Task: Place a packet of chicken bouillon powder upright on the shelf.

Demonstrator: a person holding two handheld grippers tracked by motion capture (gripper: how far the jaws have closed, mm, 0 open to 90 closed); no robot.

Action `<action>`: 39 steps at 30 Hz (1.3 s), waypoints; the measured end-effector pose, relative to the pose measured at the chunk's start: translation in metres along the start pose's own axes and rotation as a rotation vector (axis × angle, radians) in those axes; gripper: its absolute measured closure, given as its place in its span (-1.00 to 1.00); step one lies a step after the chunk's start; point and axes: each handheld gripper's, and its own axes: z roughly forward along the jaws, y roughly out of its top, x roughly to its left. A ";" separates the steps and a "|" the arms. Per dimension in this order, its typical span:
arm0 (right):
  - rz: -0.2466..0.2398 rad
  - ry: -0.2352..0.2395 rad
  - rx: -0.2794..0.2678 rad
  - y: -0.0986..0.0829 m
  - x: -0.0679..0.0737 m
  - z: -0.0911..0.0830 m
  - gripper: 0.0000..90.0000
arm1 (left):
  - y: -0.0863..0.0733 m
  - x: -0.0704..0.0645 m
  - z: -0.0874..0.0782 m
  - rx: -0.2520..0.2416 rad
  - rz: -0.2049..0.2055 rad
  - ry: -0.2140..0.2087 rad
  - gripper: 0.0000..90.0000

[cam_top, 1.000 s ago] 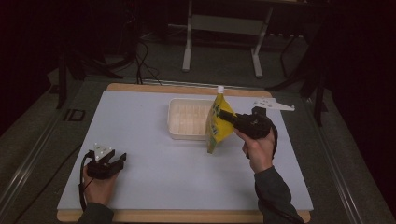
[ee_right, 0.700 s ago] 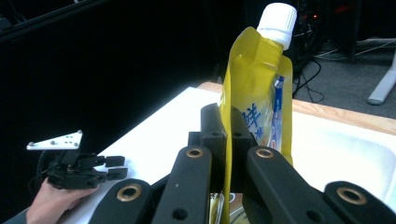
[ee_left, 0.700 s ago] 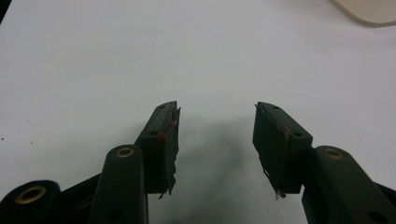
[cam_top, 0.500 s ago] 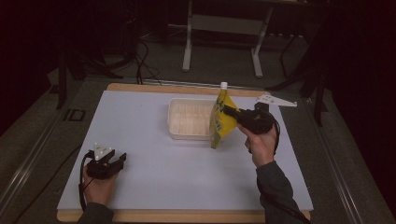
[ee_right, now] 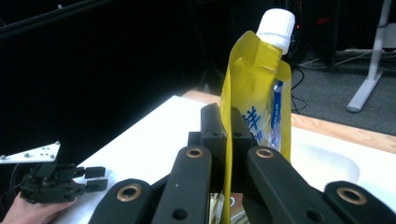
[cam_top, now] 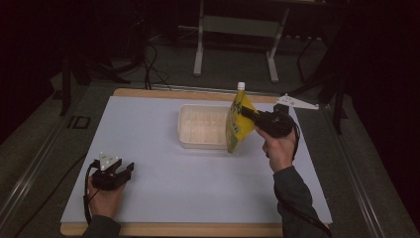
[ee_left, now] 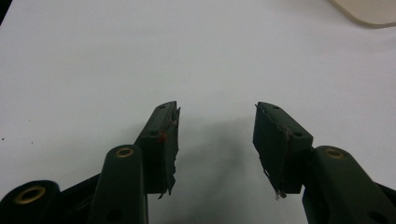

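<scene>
A yellow spouted pouch [cam_top: 238, 123] with a white cap hangs upright at the right end of a clear plastic tray [cam_top: 190, 126]. My right gripper [cam_top: 247, 113] is shut on the pouch's edge, and in the right gripper view the jaws pinch the yellow pouch [ee_right: 254, 98] below its white cap [ee_right: 277, 28]. My left gripper [cam_top: 127, 169] rests low on the white mat near the front left, open, with nothing between its fingers [ee_left: 162, 135]. A corner of the tray [ee_left: 369, 11] shows at the top right of the left gripper view.
A white mat [cam_top: 163, 173] covers the wooden table. A metal stand [cam_top: 235, 25] and cables lie on the dark floor beyond the table's far edge. The left hand's gripper [ee_right: 86, 178] shows far off in the right gripper view.
My right gripper has lifted the pouch slightly and carried it a little to the right and back, by the tray's right end. The left gripper has stayed put.
</scene>
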 end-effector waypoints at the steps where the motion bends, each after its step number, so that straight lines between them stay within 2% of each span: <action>1: -0.003 -0.004 0.000 0.001 -0.001 0.000 1.00 | 0.000 0.000 0.000 0.000 0.001 0.000 0.11; 16: 0.000 -0.026 -0.017 0.004 -0.012 0.006 1.00 | 0.000 0.000 0.000 0.001 0.003 -0.001 0.11; 39: 0.012 -0.073 -0.018 0.001 -0.024 0.028 1.00 | 0.000 0.000 0.000 0.002 0.005 -0.004 0.10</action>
